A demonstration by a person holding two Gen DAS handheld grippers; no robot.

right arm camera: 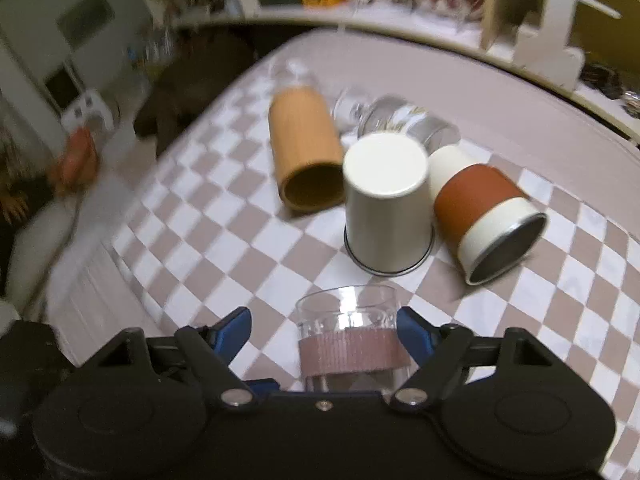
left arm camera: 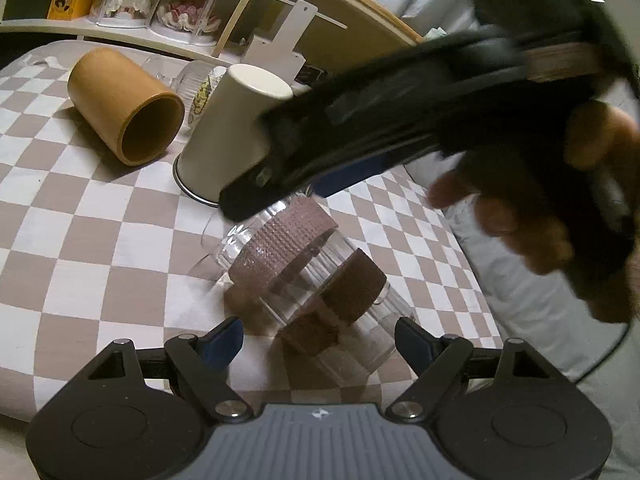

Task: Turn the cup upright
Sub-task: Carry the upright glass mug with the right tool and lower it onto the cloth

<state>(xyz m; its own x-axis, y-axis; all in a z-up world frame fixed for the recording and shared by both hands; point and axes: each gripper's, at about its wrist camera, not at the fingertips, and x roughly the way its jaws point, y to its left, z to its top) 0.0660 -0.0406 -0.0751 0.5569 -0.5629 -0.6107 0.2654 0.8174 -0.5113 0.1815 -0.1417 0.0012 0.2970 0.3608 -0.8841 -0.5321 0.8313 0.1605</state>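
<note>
A clear glass cup with a brown textured band (left arm camera: 304,276) lies on its side on the checkered cloth, between my left gripper's (left arm camera: 320,340) open fingers. The right gripper, blurred, reaches in above it in the left wrist view, near the white cup. In the right wrist view the same glass cup (right arm camera: 350,344) stands between my right gripper's (right arm camera: 324,330) open fingers, closer to the right fingertip (right arm camera: 412,336). Whether any finger touches the glass is unclear.
A white cup (right arm camera: 386,200) stands upside down. A tan cup (right arm camera: 306,152), a white cup with a rust-brown band (right arm camera: 480,208) and a clear glass (right arm camera: 396,120) lie on their sides behind. A shelf (left arm camera: 120,32) with boxes runs along the back.
</note>
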